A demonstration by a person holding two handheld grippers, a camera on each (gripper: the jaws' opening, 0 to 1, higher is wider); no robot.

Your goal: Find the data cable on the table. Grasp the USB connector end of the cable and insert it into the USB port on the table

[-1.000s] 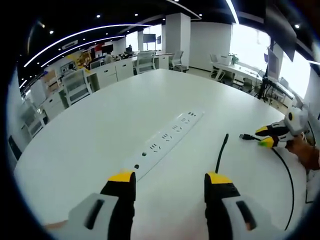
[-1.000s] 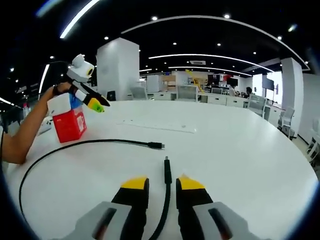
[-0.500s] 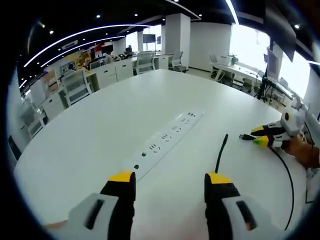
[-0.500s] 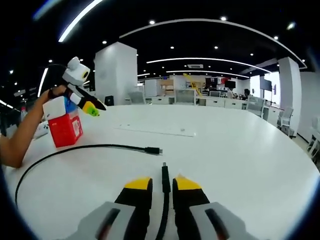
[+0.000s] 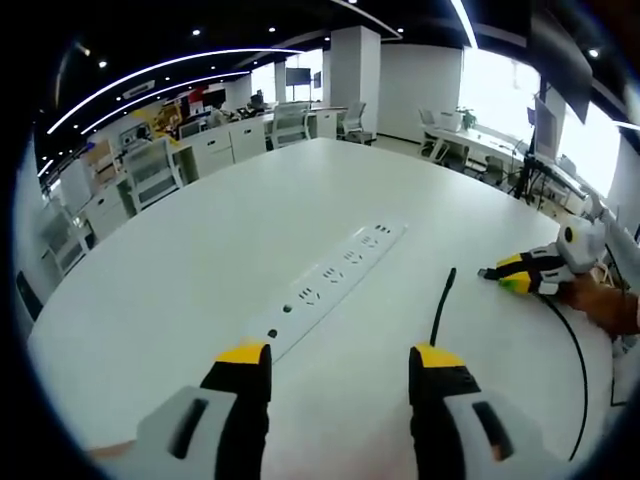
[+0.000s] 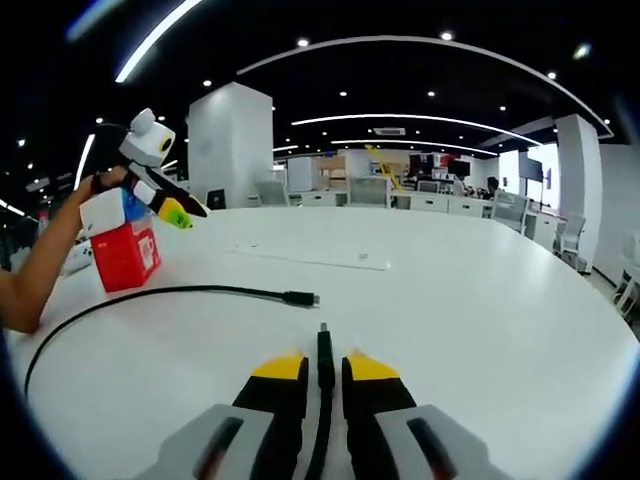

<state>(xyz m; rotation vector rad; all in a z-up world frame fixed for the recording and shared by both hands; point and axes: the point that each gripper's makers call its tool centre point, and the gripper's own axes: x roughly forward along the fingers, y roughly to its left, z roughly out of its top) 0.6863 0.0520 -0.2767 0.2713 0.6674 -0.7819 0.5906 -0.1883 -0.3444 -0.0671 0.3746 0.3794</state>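
A black data cable [image 6: 150, 293] curves across the white table [image 6: 480, 290], and its free plug [image 6: 300, 297] lies just ahead of my right gripper [image 6: 320, 368]. That gripper is shut on the cable's other connector end [image 6: 323, 348], which sticks out forward between the yellow tips. In the left gripper view the right gripper [image 5: 515, 275] sits low at the right with that connector [image 5: 487, 272] pointing left. The free cable end [image 5: 445, 300] lies right of the white power strip [image 5: 330, 285]. My left gripper [image 5: 340, 357] is open, above the table near the strip's near end.
A red box with a white and blue top [image 6: 123, 258] stands at the left, below the raised left gripper [image 6: 178, 212] and the person's forearm [image 6: 40, 270]. The power strip [image 6: 310, 258] lies farther back. Office desks and chairs [image 5: 150, 170] surround the table.
My right gripper's jaws have drawn closer together on the connector and it has sunk slightly towards the table. The left gripper's view has not changed.
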